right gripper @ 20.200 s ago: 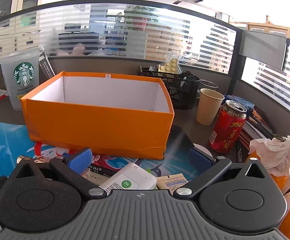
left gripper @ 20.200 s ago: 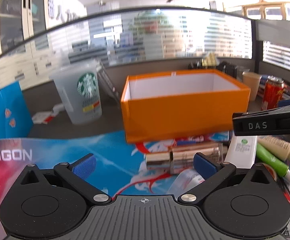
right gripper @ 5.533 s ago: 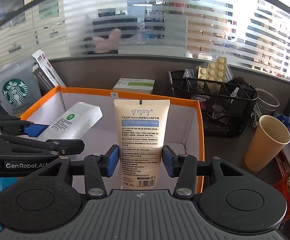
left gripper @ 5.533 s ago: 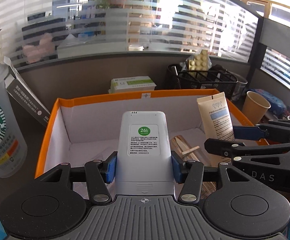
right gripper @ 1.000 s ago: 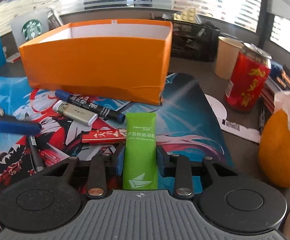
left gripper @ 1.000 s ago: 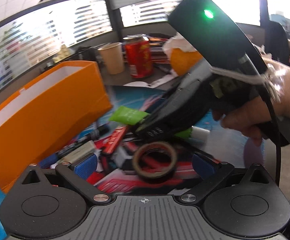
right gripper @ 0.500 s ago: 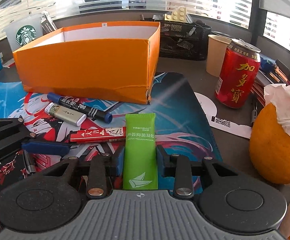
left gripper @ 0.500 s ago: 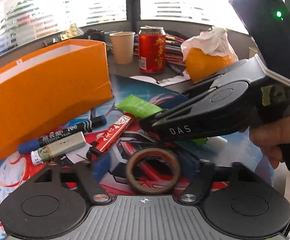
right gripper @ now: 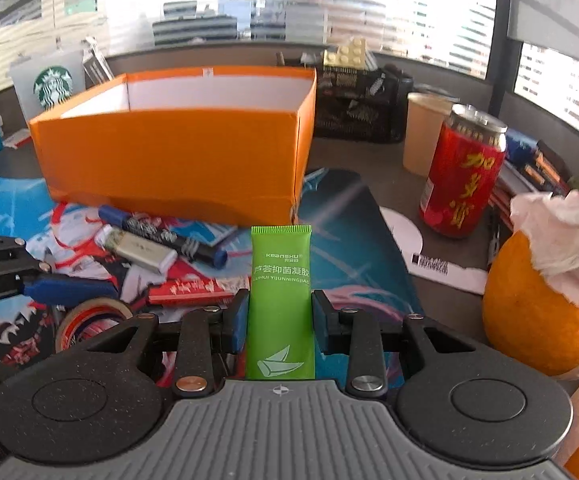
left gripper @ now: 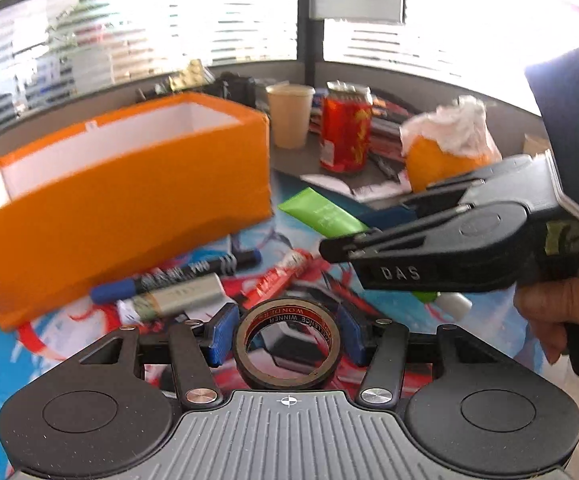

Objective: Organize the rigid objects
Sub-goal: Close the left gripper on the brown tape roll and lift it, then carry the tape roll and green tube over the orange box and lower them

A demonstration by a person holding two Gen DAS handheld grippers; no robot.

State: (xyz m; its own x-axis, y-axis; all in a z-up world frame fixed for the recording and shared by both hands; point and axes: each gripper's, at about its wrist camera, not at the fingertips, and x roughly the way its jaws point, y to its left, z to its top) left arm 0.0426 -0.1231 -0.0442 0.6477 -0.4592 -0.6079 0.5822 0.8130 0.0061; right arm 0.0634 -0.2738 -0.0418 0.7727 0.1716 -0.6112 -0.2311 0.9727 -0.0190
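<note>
My left gripper [left gripper: 287, 334] is shut on a brown tape roll [left gripper: 288, 343], held just above the mat. My right gripper [right gripper: 279, 316] is shut on a green tube [right gripper: 280, 296] and also shows in the left wrist view [left gripper: 373, 236], to the right of the left one. The open orange box [right gripper: 177, 160] stands ahead of both; it also shows in the left wrist view [left gripper: 121, 204]. In front of it on the mat lie a blue marker [right gripper: 161, 236], a silver lighter [right gripper: 137, 254] and a red stick pack [right gripper: 193, 290].
A red drink can [right gripper: 461, 176], a paper cup [right gripper: 423, 136] and a black mesh organiser [right gripper: 353, 100] stand right of the box. An orange wrapped in tissue [right gripper: 545, 308] lies at the right. A Starbucks cup [right gripper: 49, 84] stands behind the box at left.
Both grippers have lifted a little with their objects; the left one has finished closing on the tape roll and turned toward the box. The right gripper still holds the green tube.
</note>
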